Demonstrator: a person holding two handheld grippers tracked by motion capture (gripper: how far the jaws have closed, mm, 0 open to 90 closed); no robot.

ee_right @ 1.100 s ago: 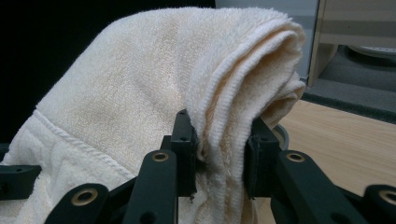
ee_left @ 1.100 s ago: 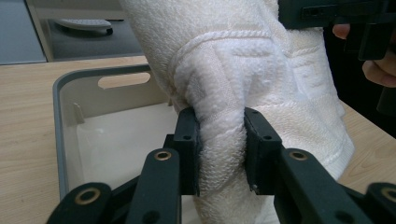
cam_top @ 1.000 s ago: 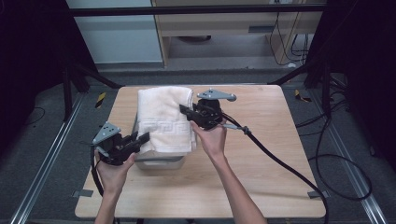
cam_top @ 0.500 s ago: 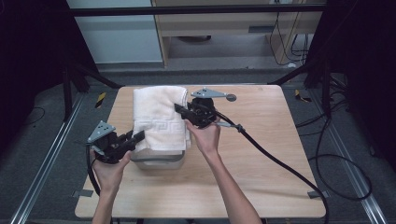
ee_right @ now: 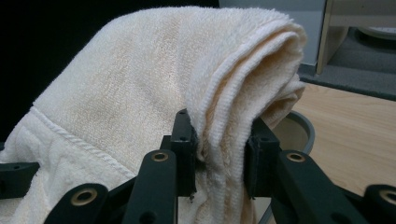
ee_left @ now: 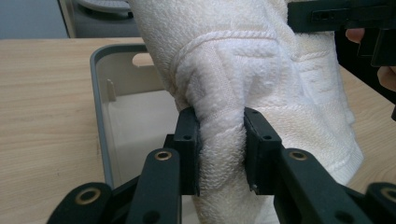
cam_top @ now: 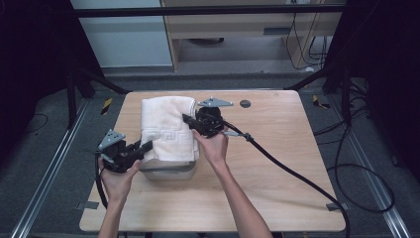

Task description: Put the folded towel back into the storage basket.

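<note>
Your left gripper (cam_top: 143, 147) and right gripper (cam_top: 187, 119) each clamp one side of the folded cream terry towel (cam_top: 167, 130), which spans the gap between them. In the high view the towel hangs over the grey rectangular plastic bin (cam_top: 167, 168) on the round-cornered wooden table (cam_top: 277, 168); the near end of the towel covers the bin opening and the far end reaches past its rim toward the back of the table. Judge the task as loading the towel into the bin: pickup and positioning are done; lowering, seating and release are left.

In the left gripper view, your left gripper (ee_left: 221, 149) has its jaws narrowed on a bunched fold of the towel (ee_left: 261, 93), pads pressing into the pile. The bin (ee_left: 100, 116) sits directly below and behind, its interior visible and bare.

In the right gripper view, your right gripper (ee_right: 219, 156) pinches the stacked hemmed edges of the towel (ee_right: 140, 93), jaws narrowed on the layers. The bin rim (ee_right: 303, 128) shows just beyond the towel
</note>
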